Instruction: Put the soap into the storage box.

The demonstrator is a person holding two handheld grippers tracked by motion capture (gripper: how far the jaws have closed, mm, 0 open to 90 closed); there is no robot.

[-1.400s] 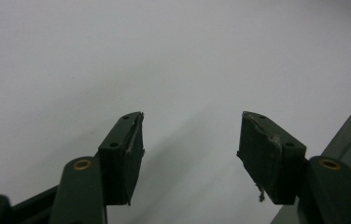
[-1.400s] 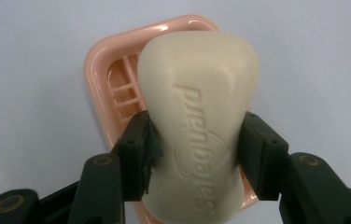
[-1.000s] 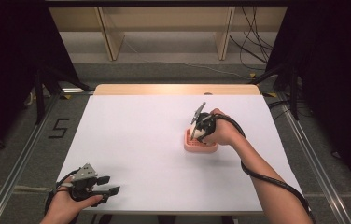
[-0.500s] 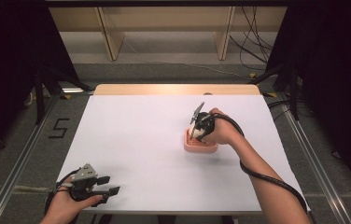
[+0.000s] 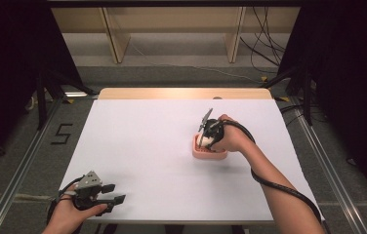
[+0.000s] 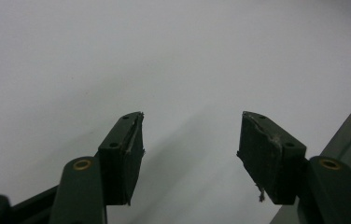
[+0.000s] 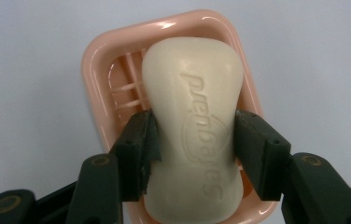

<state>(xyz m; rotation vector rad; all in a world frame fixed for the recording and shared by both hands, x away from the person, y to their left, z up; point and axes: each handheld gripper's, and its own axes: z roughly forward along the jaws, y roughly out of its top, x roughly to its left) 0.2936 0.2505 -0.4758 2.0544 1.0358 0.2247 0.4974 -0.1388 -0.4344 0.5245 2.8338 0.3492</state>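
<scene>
1. In the high view, a white table (image 5: 147, 146) takes up the middle of the frame, with a bare wooden strip along its top edge.
2. The right gripper (image 5: 205, 141), right of centre in the high view, points down into a pink soap dish (image 5: 211, 154) on the table.
3. In the right gripper view, its two black jaws press against both long sides of a cream bar of soap (image 7: 194, 126), gripping it around the middle.
4. The soap sits inside the soap dish (image 7: 101, 60), whose slotted floor shows at the upper left of that frame. I cannot tell whether the bar rests on that floor.
5. The left gripper (image 5: 115, 193) lies at the lower left of the high view, held low near the table's bottom edge.
6. In the left gripper view, its jaws stand wide apart with bare white table (image 6: 164, 60) between them.
</scene>
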